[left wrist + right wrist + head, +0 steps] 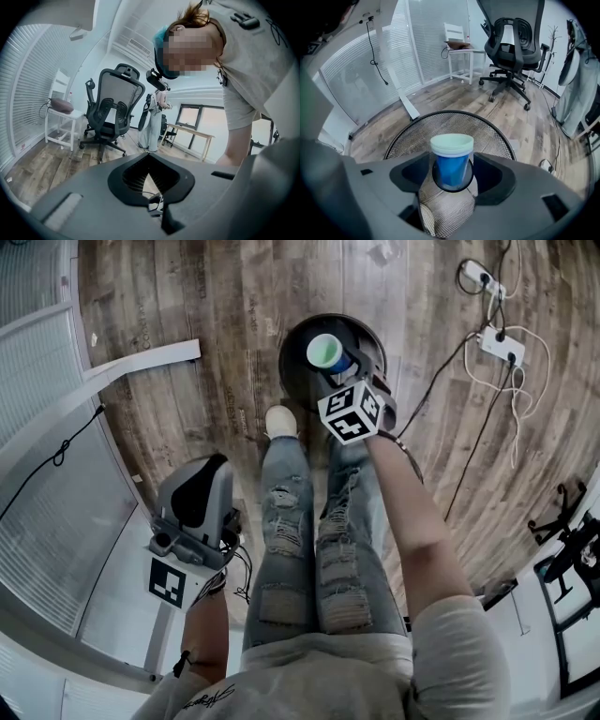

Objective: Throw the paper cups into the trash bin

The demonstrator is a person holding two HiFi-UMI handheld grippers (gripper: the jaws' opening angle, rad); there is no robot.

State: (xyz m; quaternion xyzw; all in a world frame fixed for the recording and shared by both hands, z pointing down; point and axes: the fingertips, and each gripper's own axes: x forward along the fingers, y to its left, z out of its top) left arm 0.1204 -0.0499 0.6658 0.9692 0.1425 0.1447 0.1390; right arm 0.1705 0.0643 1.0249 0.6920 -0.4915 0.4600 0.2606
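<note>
The right gripper [452, 182] has its fingers [490, 180] clamped on a blue paper cup [451, 161] with a pale rim. The cup stands upright between them. Directly beneath the fingers is the open mouth of a round black mesh trash bin [410, 136], and in the head view the paper cup [326, 352] sits over the trash bin [292, 369], inside its rim, with the right gripper [347, 369] just behind it.

The left gripper [199, 491] is well apart from the bin, beside the person's ripped jeans [286, 549]. In its own view the left gripper [149, 158] points upward, its ribbed fingers [136, 174] meeting at the tips with nothing between them. Beyond them stands a black office chair [115, 101] on the wooden floor [42, 164].
</note>
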